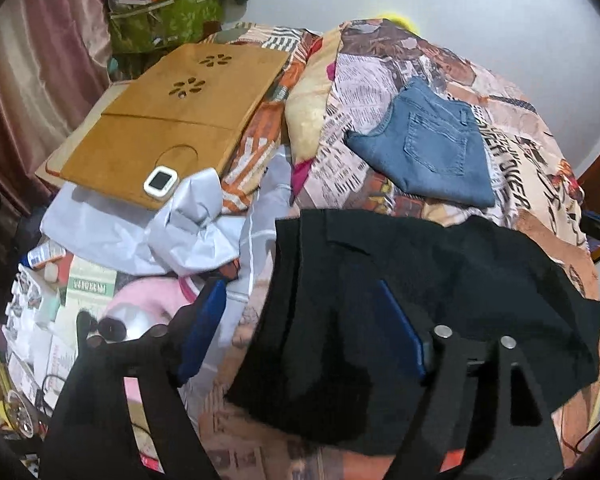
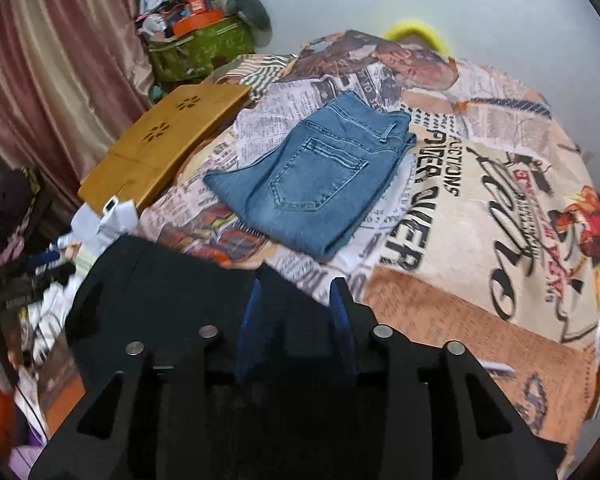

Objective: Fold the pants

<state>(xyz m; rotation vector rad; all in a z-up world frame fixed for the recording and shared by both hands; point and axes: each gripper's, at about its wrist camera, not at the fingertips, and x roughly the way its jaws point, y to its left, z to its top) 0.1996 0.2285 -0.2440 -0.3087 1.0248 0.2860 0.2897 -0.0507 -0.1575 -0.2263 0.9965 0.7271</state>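
Black pants [image 1: 420,300] bunched at the near edge of the printed bedspread [image 2: 480,208], well short of folded jeans [image 2: 320,184]. Left gripper [image 1: 300,332] spread wide, one finger under cloth, nothing pinched; right gripper [image 2: 296,312] part-open around a fold, grip unclear. Long axis left-right, spanning both tools.

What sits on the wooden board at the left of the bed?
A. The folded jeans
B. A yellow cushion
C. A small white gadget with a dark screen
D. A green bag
C: a small white gadget rests on the near end of the wooden board; the folded jeans lie apart, on the bedspread.
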